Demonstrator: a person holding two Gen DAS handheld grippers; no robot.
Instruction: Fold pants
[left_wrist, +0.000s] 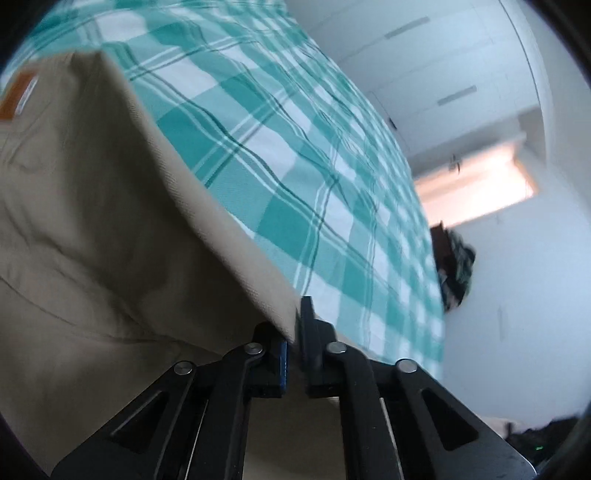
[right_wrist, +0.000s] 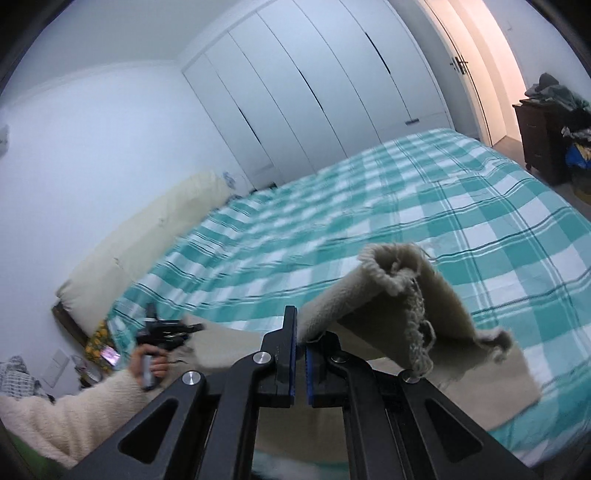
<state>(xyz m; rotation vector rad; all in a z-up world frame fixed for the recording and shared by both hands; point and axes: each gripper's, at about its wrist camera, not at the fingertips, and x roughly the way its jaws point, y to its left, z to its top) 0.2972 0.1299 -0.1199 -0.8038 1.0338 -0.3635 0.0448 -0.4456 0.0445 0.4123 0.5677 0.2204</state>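
Note:
Beige pants lie on a teal and white checked bed. My left gripper is shut on a folded edge of the pants, lifted off the bed. An orange label shows at the far end of the cloth. My right gripper is shut on a frayed leg hem of the pants, which stands raised above the bed. More of the pants lies flat beneath. The left gripper shows at the left in the right wrist view, held by a hand in a cream sleeve.
A cream pillow or bolster lies along the bed's left side by the wall. White wardrobe doors stand behind the bed. A dark dresser piled with clothes stands at the far right near a lit doorway.

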